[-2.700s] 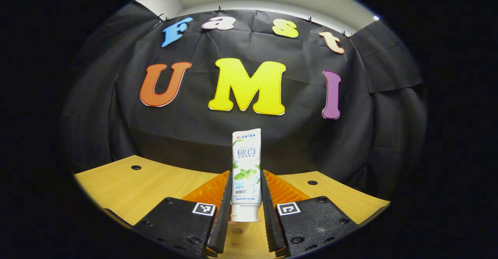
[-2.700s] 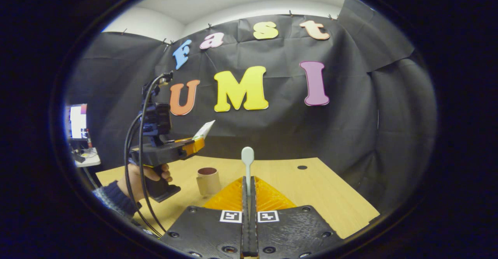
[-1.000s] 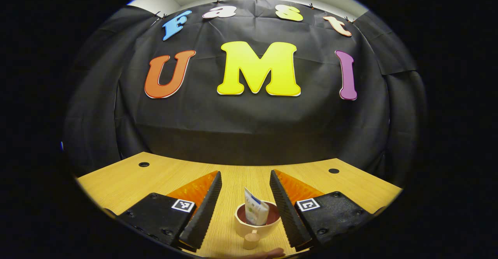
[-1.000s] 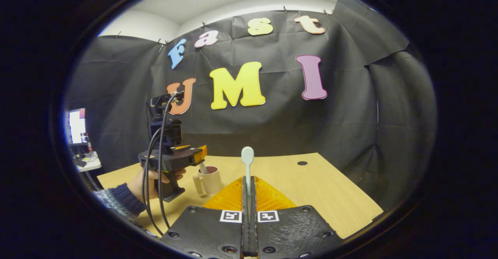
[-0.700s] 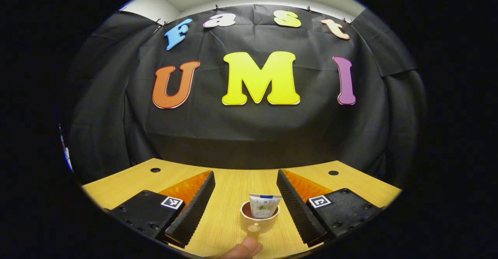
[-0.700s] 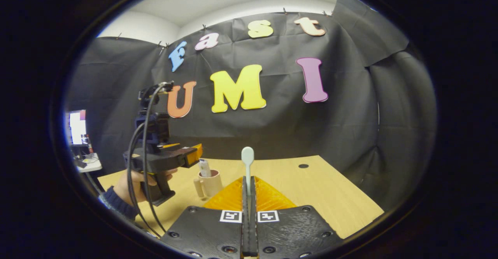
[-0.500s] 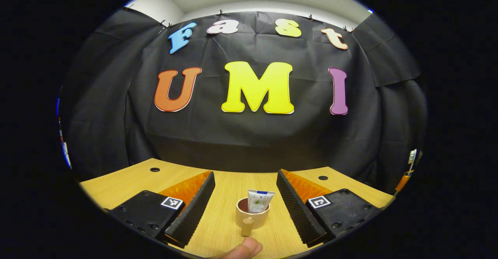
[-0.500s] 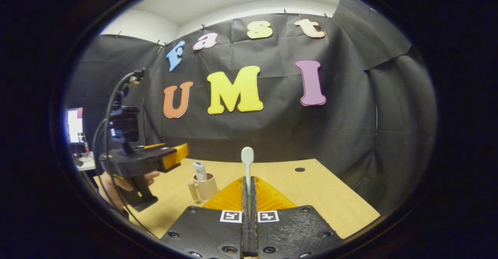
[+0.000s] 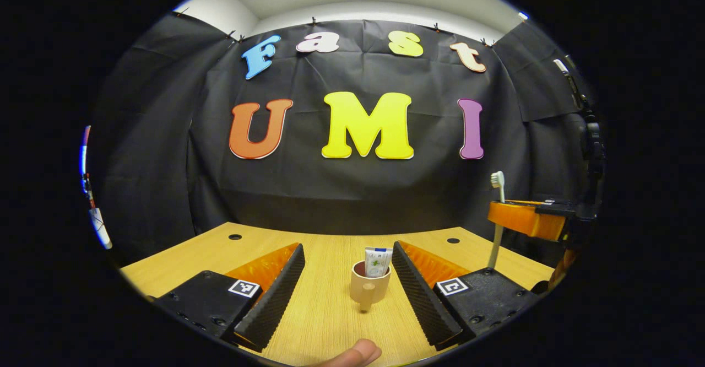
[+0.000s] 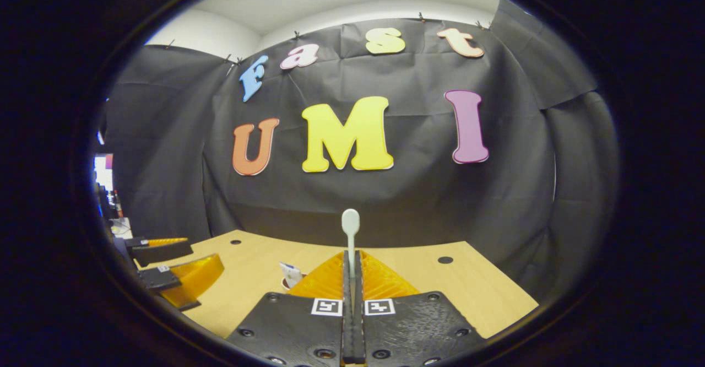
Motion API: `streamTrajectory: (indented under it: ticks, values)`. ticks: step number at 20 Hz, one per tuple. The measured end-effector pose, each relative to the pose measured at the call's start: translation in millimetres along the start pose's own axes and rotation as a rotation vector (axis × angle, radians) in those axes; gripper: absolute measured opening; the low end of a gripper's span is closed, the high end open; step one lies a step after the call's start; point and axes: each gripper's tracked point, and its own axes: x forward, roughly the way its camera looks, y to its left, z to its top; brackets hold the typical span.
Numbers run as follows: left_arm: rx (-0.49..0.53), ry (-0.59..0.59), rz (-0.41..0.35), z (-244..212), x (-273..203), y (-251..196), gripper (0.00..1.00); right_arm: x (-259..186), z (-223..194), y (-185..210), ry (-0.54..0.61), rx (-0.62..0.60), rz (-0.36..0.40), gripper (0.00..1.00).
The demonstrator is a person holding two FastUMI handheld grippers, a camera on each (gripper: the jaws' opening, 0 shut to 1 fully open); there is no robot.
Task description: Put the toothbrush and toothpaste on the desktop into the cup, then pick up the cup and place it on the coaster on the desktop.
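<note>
1. since a moment ago the left gripper [image 9: 341, 290] has backed away from the cup [image 9: 369, 288], and the right gripper [image 10: 353, 301] has come in closer to it, so the cup now peeks out from behind its fingers.
2. a fingertip [image 9: 355, 352] pokes in at the near edge of the left gripper view.
3. the left gripper is spread wide and holds nothing. the cup stands a little farther off, on the desk [image 9: 325, 323], in line with the gap, its handle toward the camera.
4. the toothpaste [image 9: 378, 262] stands up in the cup, flat end on top. its print is too small to read.
5. the right gripper is pressed together on the toothbrush [image 10: 350, 235]. the brush stands straight up, head on top.
6. in the left gripper view the brush [image 9: 497, 218] is to the right of the cup, with a gap between them.
7. the right gripper is the one with the brush, so i think it must go left and over the cup, then bring the handle straight down.
8. i see no coaster.
</note>
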Motion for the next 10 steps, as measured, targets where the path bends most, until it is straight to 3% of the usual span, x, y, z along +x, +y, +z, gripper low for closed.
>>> streamTrajectory:
  ticks: [3, 6, 10]
  values:
    - [-0.005, -0.009, 0.042, 4.3, -4.2, 24.0, 1.00, 32.1, 18.0, 33.7, -0.004, 0.036, 0.051, 0.00]
    - [-0.011, -0.017, 0.013, 4.5, -3.7, 22.0, 0.97, 66.4, 50.5, 65.4, -0.078, 0.052, 0.111, 0.00]
    - [-0.005, -0.015, -0.001, 3.0, -2.8, 24.2, 0.97, 115.6, 61.6, 81.1, -0.159, 0.012, 0.086, 0.00]
